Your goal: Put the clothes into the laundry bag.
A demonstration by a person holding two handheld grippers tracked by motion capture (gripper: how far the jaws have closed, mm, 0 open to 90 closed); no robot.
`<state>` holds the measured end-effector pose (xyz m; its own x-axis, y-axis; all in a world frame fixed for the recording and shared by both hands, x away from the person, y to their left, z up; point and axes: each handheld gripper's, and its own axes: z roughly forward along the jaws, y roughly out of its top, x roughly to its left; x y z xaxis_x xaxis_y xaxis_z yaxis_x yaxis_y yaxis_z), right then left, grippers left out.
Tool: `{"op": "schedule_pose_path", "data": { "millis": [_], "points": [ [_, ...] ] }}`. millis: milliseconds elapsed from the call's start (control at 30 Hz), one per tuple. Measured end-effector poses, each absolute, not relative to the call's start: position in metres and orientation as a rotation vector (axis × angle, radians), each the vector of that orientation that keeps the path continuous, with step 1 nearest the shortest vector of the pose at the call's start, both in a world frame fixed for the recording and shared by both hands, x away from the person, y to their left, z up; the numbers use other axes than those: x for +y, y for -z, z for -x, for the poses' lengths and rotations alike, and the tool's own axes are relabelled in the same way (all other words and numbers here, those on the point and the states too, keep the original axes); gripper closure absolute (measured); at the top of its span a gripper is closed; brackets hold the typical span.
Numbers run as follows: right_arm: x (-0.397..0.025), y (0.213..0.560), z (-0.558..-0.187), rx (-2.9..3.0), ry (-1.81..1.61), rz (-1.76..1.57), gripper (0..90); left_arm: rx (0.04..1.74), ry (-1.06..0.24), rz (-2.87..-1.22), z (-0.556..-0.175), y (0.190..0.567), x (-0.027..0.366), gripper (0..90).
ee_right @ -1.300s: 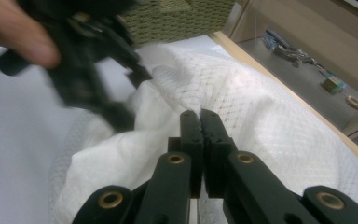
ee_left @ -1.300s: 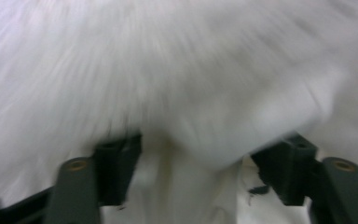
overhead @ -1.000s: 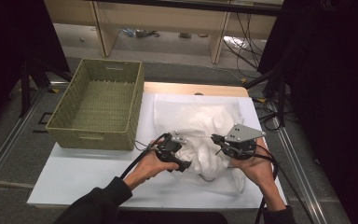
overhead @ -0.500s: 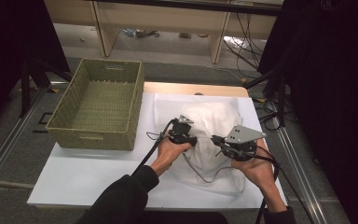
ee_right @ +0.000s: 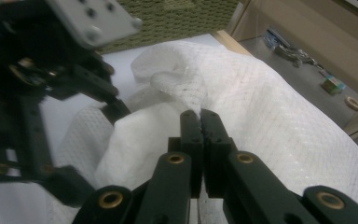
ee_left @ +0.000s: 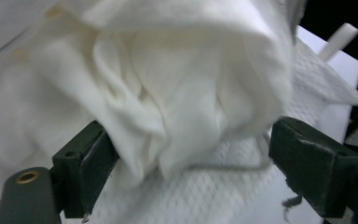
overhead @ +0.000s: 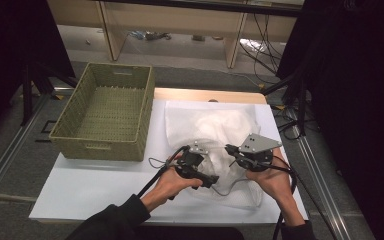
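Observation:
A white mesh bag [overhead: 215,125] lies on the white table [overhead: 95,185], with a bunched white cloth [ee_left: 168,84] in it. My left gripper [ee_left: 196,163] is open, its jaws wide apart on either side of a hanging fold of the cloth, above the mesh bag [ee_left: 223,191]. In the high view the left gripper [overhead: 211,180] sits at the bag's near left. My right gripper [ee_right: 199,115] is shut, pinching a raised edge of the mesh bag [ee_right: 270,116]. It comes in from the right in the high view [overhead: 229,150]. The left gripper [ee_right: 51,79] shows close at left in the right gripper view.
A woven green basket [overhead: 100,145] stands empty at the table's left, and its wall [ee_right: 186,14] shows behind the bag. Cables trail from both grippers toward the person. Shelves and cables lie on the floor beyond the table's far edge.
My left gripper went forward over the bag, then came back toward the person and lower. The right gripper has hardly moved and keeps its hold.

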<state>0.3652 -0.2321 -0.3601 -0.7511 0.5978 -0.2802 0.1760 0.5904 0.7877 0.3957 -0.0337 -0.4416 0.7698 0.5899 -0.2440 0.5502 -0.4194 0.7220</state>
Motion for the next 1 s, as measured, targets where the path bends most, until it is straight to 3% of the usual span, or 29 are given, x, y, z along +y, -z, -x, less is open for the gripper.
{"op": "schedule_pose_path", "data": {
  "millis": [67, 100, 167, 233, 333, 467, 533, 700, 733, 900, 933, 1000],
  "points": [
    [-0.232, 0.361, -0.366, 2.292, -1.053, -0.612, 90.0, 0.868, -0.051, -2.126, -0.404, 0.443, -0.038, 26.3],
    [-0.233, 0.362, -0.367, 2.297, -1.056, -0.608, 90.0, 0.879, -0.077, -2.104, -0.406, 0.444, -0.041, 41.8],
    [-0.233, 0.363, -0.367, 2.3, -1.05, -0.608, 90.0, 0.868, -0.135, -2.093, -0.415, 0.447, -0.046, 61.1],
    [-0.234, 0.363, -0.367, 2.303, -1.05, -0.618, 90.0, 0.906, -0.121, -2.049, -0.426, 0.449, -0.05, 69.0],
    [-0.233, 0.364, -0.367, 2.303, -1.032, -0.599, 90.0, 0.947, -0.191, -1.967, -0.443, 0.448, -0.058, 73.7],
    [-0.233, 0.368, -0.368, 2.315, -1.018, -0.601, 90.0, 0.936, -0.284, -1.962, -0.453, 0.446, -0.064, 73.6],
    [-0.234, 0.37, -0.369, 2.317, -1.012, -0.602, 90.0, 0.92, -0.297, -1.998, -0.45, 0.448, -0.062, 66.8],
    [-0.237, 0.372, -0.371, 2.316, -1.004, -0.609, 90.0, 0.873, -0.299, -2.084, -0.425, 0.444, -0.044, 38.3],
    [-0.237, 0.371, -0.37, 2.317, -1.01, -0.621, 90.0, 0.859, -0.308, -2.122, -0.42, 0.443, -0.04, 27.1],
    [-0.236, 0.369, -0.37, 2.322, -1.008, -0.604, 90.0, 0.792, -0.225, -2.269, -0.406, 0.453, -0.035, 25.9],
    [-0.235, 0.37, -0.37, 2.323, -1.008, -0.606, 90.0, 0.79, -0.23, -2.268, -0.408, 0.457, -0.038, 29.3],
    [-0.235, 0.371, -0.37, 2.323, -1.004, -0.623, 90.0, 0.787, -0.23, -2.261, -0.415, 0.458, -0.04, 45.3]
  ]
}}
